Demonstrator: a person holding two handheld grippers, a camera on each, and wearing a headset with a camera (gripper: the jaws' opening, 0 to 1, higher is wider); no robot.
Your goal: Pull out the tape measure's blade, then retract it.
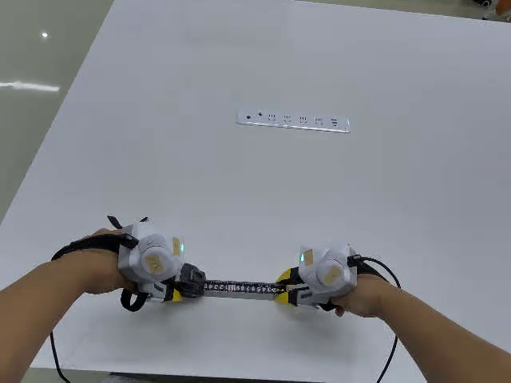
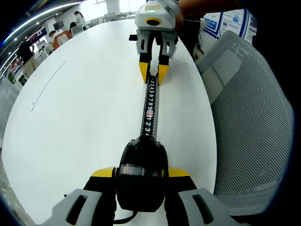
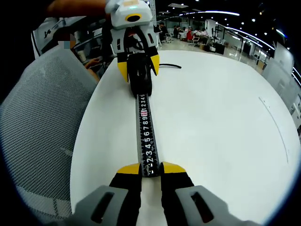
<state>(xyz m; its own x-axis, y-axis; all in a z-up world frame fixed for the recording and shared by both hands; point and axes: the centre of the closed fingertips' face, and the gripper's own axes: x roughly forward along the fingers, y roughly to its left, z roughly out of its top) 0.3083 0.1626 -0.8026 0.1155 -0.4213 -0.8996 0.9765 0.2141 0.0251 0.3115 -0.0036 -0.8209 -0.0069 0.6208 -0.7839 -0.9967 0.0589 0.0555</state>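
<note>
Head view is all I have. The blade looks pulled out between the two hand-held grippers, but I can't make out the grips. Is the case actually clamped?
Observer: Yes. The left hand-held gripper is shut on the black tape measure case, one yellow tip on each side.
Operator: And the right one, on the blade or just near it?
Observer: On it. The right hand-held gripper pinches the blade at its low-numeral end.
Operator: Anything off-frame nearby?
Observer: A grey mesh chair stands close by the near edge of the white table.
</note>
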